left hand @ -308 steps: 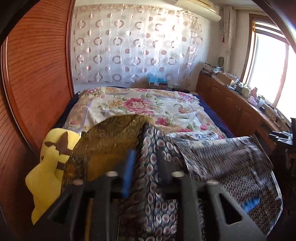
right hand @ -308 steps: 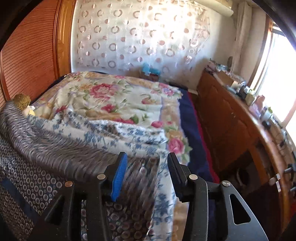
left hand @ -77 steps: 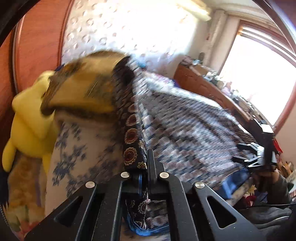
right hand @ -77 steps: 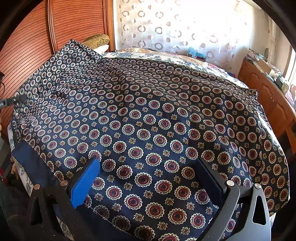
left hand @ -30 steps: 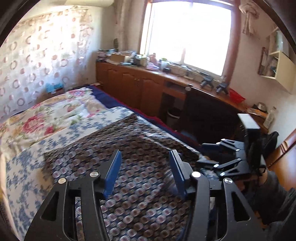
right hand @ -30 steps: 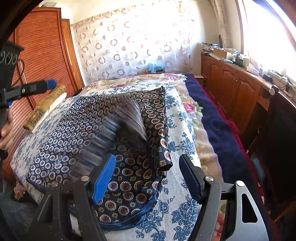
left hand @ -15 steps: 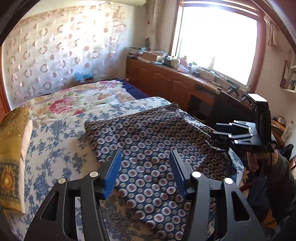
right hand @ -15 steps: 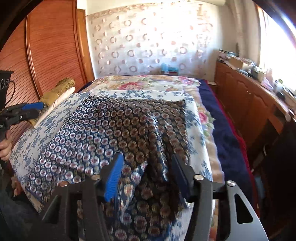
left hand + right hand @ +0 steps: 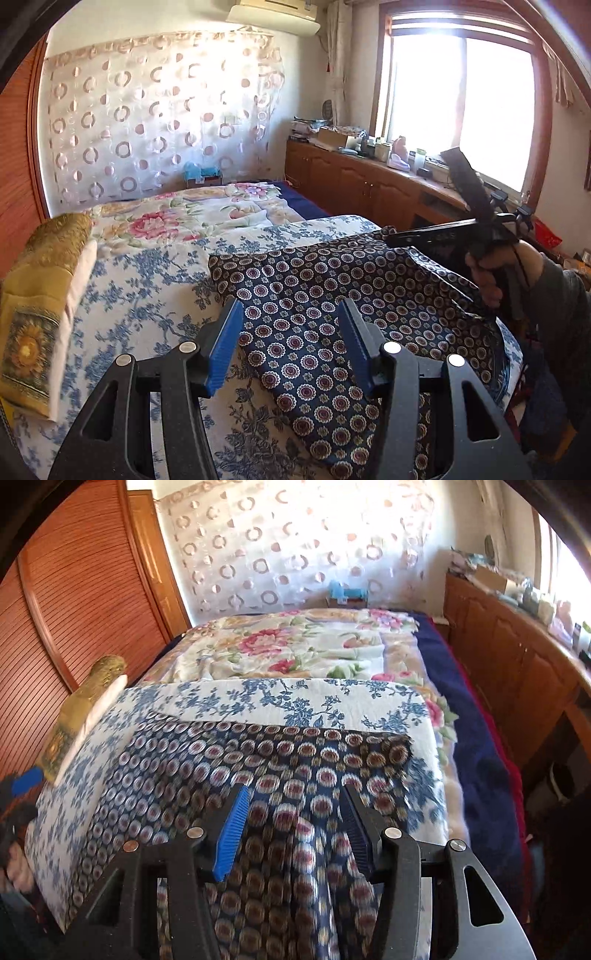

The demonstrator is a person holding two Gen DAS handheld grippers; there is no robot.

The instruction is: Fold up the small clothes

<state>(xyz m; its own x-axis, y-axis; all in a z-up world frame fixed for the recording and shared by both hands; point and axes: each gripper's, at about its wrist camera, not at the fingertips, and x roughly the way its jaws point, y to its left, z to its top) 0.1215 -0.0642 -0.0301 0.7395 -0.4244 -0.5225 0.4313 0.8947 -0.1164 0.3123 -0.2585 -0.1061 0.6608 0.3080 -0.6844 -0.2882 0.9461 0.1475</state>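
A dark blue garment with round medallion print (image 9: 314,291) lies spread on the blue-flowered sheet of the bed (image 9: 140,310). My left gripper (image 9: 290,332) is open and empty, hovering over the garment's left part. In the right wrist view the same garment (image 9: 258,760) is blurred below my right gripper (image 9: 293,812), which is open with cloth between and under its fingers. The right gripper also shows side-on in the left wrist view (image 9: 436,234), at the garment's far right edge.
A gold pillow (image 9: 40,295) lies at the bed's left edge by the wooden wardrobe (image 9: 74,590). A floral blanket (image 9: 177,218) covers the far bed. Wooden cabinets (image 9: 369,184) with clutter run under the window at right.
The left gripper has turned left and moved in over the garment. The right gripper has dropped closer to the cloth, which now blurs beneath it. Both stay open.
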